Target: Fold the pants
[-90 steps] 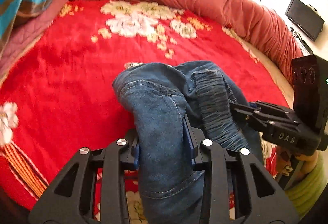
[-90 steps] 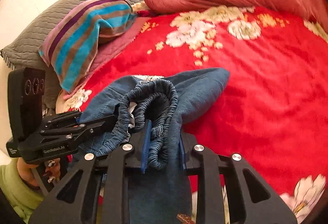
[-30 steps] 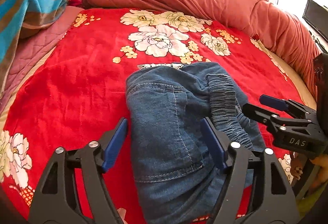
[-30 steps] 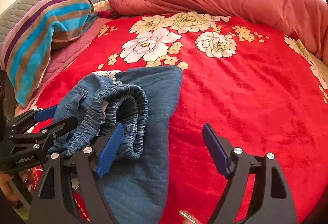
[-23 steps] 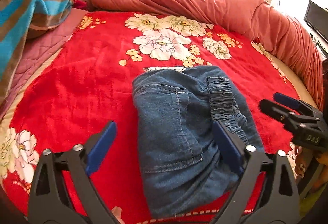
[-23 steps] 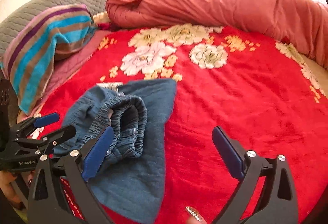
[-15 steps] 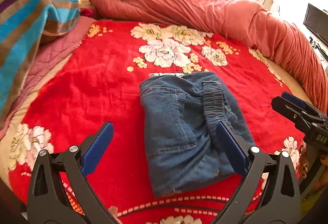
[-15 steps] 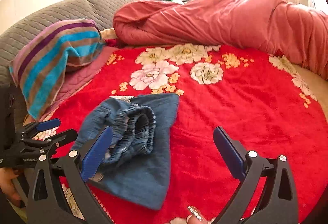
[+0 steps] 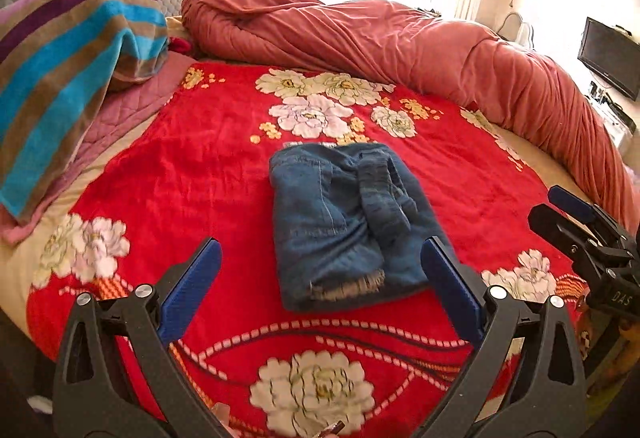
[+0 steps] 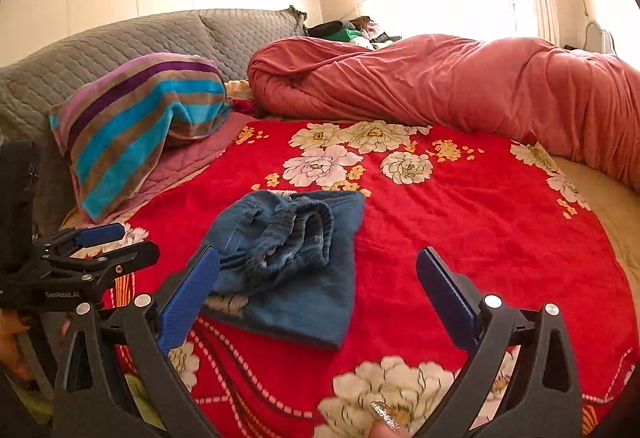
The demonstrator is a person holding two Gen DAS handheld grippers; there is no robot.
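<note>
Folded denim pants [image 9: 344,226] lie mid-bed on the plush red floral blanket [image 9: 192,173], clear of the rumpled quilt [image 9: 400,41] and striped towel [image 9: 72,53]. The left gripper [image 9: 322,278] and right gripper [image 10: 318,280] both gape empty.

Folded pants [image 9: 348,222] lie on the blanket [image 9: 192,173], quilt [image 9: 400,41] behind.

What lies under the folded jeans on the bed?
The folded jeans rest on the red floral blanket. A white patterned strip peeks out at their far edge; the blanket beneath them is covered.
</note>
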